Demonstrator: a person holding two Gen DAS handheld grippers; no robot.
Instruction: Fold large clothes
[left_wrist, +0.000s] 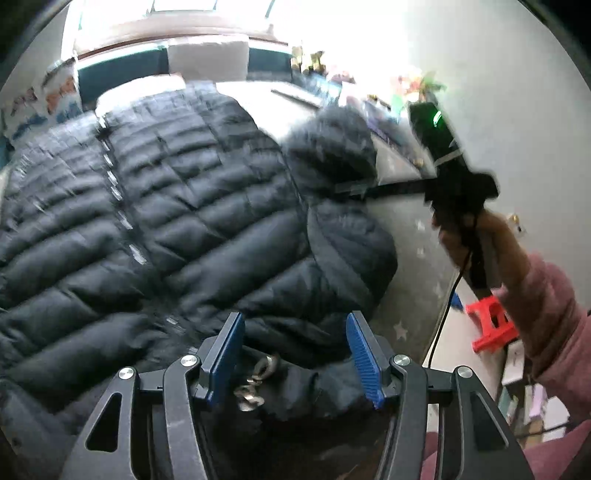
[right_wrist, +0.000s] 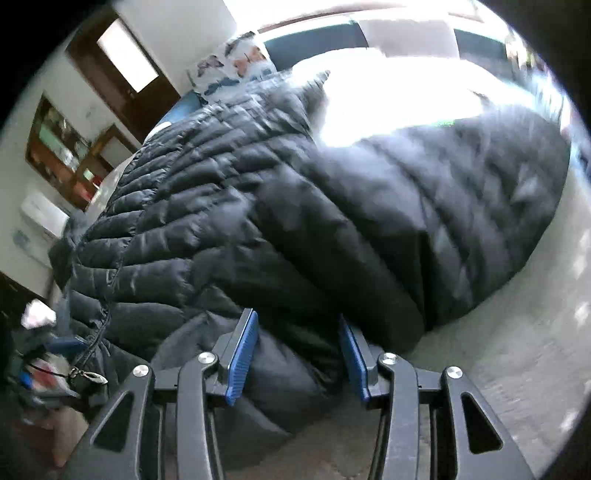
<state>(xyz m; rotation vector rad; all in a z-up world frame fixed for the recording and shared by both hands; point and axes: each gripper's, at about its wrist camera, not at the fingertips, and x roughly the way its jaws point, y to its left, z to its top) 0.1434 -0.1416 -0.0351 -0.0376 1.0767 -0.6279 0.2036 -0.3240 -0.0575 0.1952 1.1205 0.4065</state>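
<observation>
left gripper (left_wrist: 295, 354): low over the near edge of the black puffer jacket (left_wrist: 177, 206), fingers spread apart, fabric and a metal zipper pull (left_wrist: 255, 384) between them, no clamp evident. the jacket lies spread on a pale bed (left_wrist: 402, 236), zipper line running away from the camera. right gripper (right_wrist: 299, 354): fingers apart, straddling a bulge of the jacket (right_wrist: 295, 206) edge. the left view alone shows the right gripper (left_wrist: 369, 190) reaching to the sleeve, held by a hand (left_wrist: 476, 240) in a pink cuff, plus a red stool (left_wrist: 493, 325). the right view alone shows a door (right_wrist: 125, 62).
</observation>
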